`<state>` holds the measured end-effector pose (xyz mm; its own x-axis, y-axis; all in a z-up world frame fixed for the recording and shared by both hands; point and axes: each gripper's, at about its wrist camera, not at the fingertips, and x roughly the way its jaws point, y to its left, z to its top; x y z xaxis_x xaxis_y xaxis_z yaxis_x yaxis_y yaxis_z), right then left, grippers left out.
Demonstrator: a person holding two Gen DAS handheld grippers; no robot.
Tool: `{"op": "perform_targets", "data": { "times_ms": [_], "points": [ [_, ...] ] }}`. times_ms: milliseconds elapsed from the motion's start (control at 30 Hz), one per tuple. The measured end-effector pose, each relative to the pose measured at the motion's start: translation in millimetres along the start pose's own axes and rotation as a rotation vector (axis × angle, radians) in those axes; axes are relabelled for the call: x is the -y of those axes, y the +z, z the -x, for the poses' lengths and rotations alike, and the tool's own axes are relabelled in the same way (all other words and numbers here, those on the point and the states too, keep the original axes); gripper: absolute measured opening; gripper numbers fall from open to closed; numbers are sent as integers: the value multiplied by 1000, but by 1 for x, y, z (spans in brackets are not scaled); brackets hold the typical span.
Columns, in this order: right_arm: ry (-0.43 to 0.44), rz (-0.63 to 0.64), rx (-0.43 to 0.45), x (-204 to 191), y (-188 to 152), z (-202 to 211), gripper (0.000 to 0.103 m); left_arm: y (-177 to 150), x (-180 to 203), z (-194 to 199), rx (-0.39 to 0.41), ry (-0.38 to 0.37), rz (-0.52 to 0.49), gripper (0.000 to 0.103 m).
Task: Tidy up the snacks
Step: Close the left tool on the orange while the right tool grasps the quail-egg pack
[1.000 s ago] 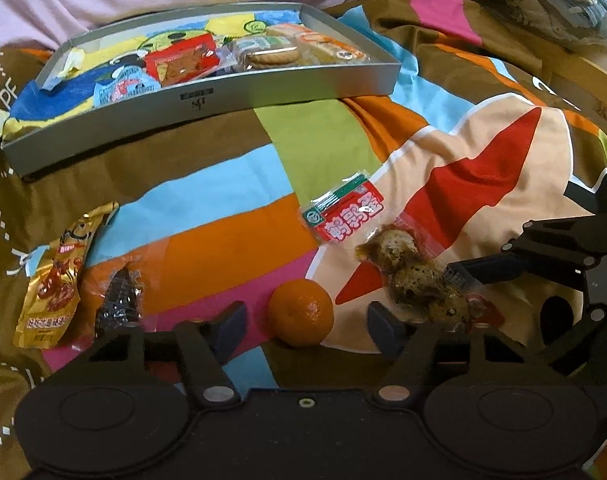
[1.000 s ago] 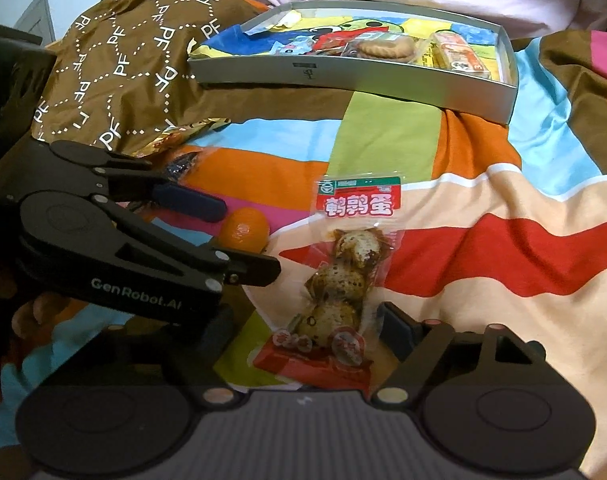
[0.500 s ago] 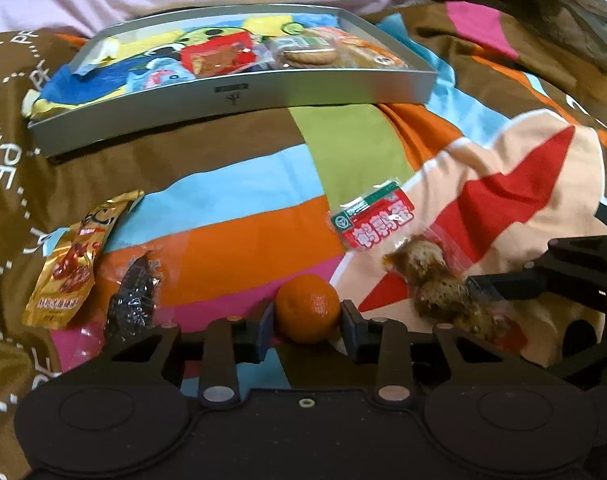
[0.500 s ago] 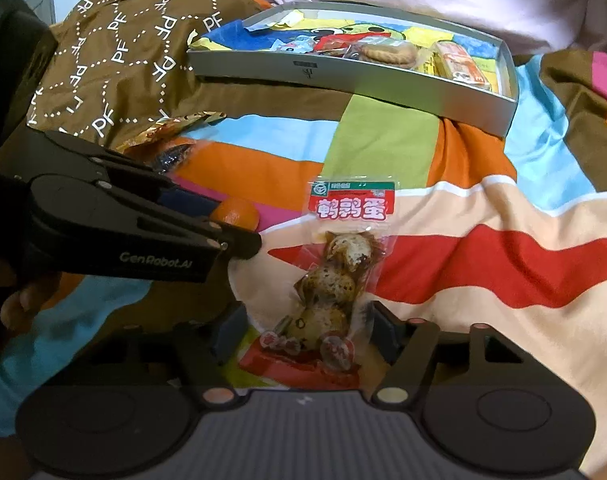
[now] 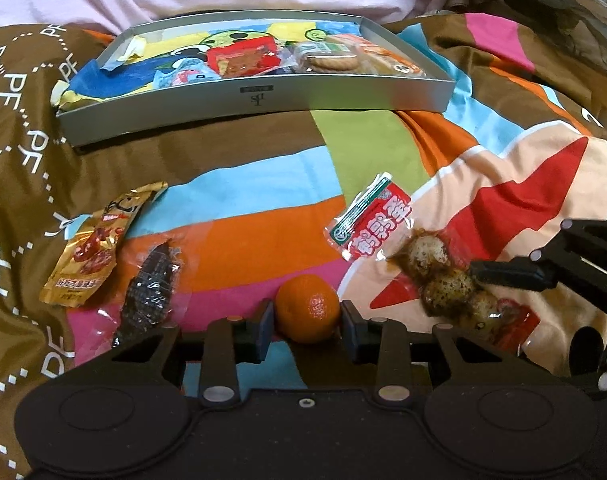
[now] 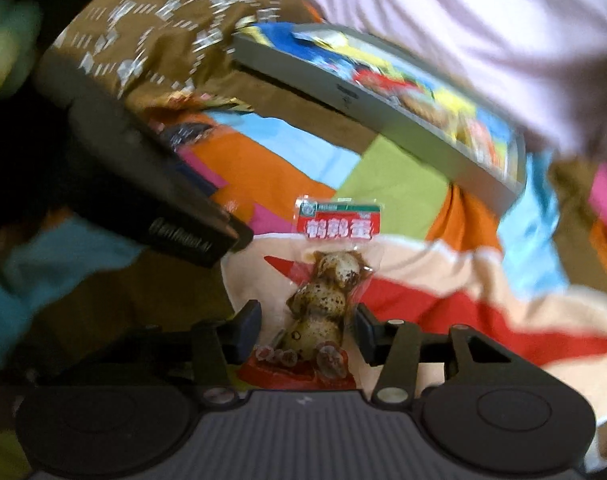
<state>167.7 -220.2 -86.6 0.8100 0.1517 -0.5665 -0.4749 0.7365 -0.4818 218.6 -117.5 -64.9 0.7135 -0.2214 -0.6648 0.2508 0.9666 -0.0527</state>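
So we're mid-pickup here, both tools working at once on the bedspread [image 5: 263,216]. Going left to right in the left wrist view: at about 9 o'clock there's a gold snack packet [image 5: 91,256] and just beside it a dark snack in clear wrap [image 5: 151,292], both lying loose, nobody on them yet. Dead centre at 6 o'clock, our left tool [image 5: 307,322] has its fingers pressed in on the little orange [image 5: 307,308], pads touching both sides, so we'd call that a pinch. Over at 3 o'clock is the quail egg pack [image 5: 423,268], and in the right wrist view the right tool [image 6: 307,330] straddles its lower half. The right pad looks to be touching the pack, but there's a sliver of gap on the left, and that view is blurry, so we can't tell if it's gripping. The silver tray [image 5: 263,96] sits at 12 o'clock, already holding several snacks. Next move, we reckon: lift the orange clear and carry it up to the tray without squashing it.
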Motion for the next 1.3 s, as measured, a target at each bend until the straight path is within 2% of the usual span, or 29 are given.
{"op": "perform_targets", "data": {
  "times_ms": [167,333,600,733,867,967,1133,1300],
  "points": [
    [-95,157,30,-20,-2,-1,52,-2,0,2,1,3,1,37],
    [-110,194,30,-23,-3,-5,52,-3,0,1,-7,2,4,37],
    [44,-120,-31,19,0,-15,59,-2,1,1,-13,6,4,37],
    [80,-162,-37,25,0,-15,50,-2,2,1,-12,14,8,37],
    [35,-62,-17,9,0,-9,43,-2,4,3,-10,26,16,37],
    [-10,26,0,-2,1,-6,42,-2,5,4,-10,39,21,37],
    [-145,239,55,-26,-5,-3,41,2,7,5,-9,56,44,37],
    [-198,307,82,-29,-8,-4,41,7,8,8,5,67,67,37]
  ]
}}
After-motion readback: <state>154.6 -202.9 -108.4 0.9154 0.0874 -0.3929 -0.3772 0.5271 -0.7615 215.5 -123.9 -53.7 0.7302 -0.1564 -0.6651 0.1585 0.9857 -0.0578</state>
